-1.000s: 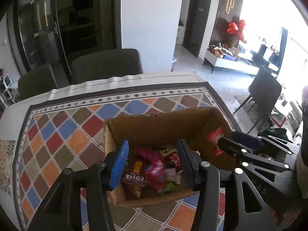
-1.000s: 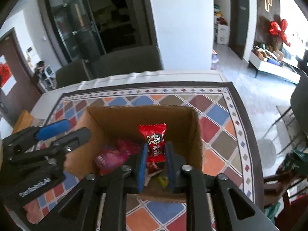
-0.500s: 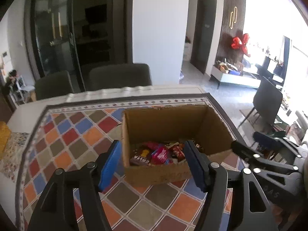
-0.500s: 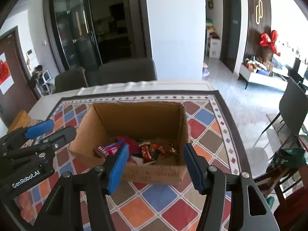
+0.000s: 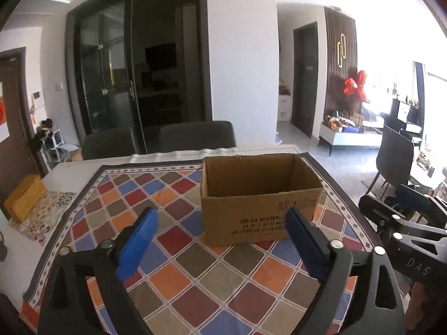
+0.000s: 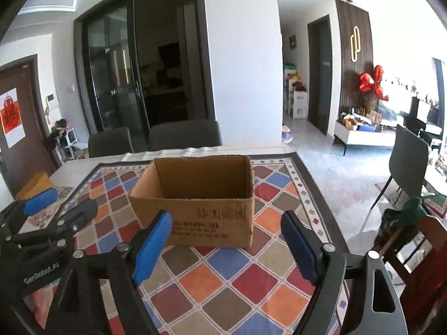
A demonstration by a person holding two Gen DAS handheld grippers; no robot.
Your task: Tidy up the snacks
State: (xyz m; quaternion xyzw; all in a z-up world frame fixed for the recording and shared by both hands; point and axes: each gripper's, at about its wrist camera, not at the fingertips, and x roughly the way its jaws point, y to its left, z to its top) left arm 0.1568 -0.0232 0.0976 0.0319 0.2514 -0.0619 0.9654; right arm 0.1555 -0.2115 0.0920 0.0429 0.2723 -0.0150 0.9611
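A second ago both grippers reached into the cardboard box (image 5: 259, 195), the right one pinching a red snack packet. Now both have drawn back and the packets lie inside the box, hidden behind its near wall, so that drop looks finished.

The left gripper (image 5: 220, 240) points slightly downward over the patterned tablecloth (image 5: 178, 276), its blue-padded jaws opening with nothing between them; the box sits just ahead, toward its right finger. The right gripper (image 6: 223, 247) mirrors it (jaws also opening, empty), the box ahead and slightly left. No loose snacks show on the cloth.
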